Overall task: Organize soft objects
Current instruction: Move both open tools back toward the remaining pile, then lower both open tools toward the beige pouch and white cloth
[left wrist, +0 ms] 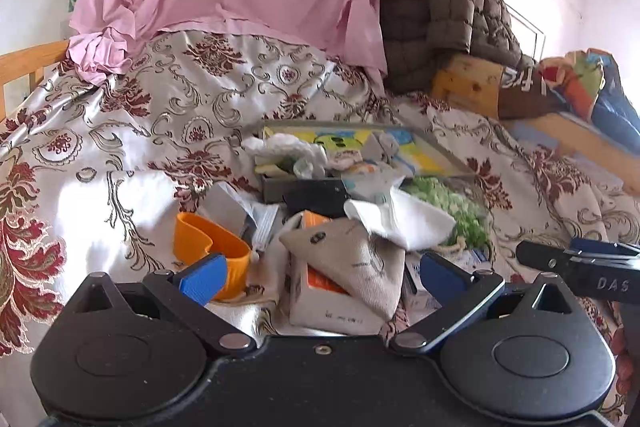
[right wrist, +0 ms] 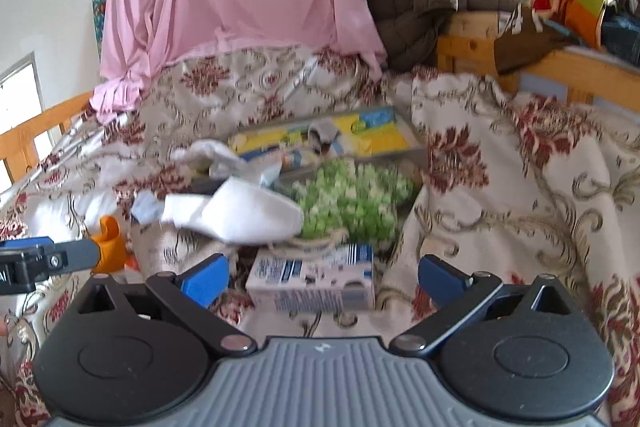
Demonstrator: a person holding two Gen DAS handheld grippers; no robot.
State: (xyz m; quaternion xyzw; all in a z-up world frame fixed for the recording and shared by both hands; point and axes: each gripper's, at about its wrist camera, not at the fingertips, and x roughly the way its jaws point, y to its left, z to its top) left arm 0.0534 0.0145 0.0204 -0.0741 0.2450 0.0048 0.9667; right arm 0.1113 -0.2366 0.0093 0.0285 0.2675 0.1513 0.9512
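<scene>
Left wrist view: the left claw (left wrist: 320,277) gapes released at lower centre over a beige sock (left wrist: 360,255) and a white sock (left wrist: 404,219) on the bed (left wrist: 132,131). Right wrist view: the right claw (right wrist: 322,277), also released, frames a blue-and-white carton (right wrist: 312,283); the white sock (right wrist: 244,213) lies centre frame.

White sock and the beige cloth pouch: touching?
Touching. In the left wrist view the white sock lies draped over the top edge of the beige cloth pouch, overlapping it with no gap visible.
</scene>
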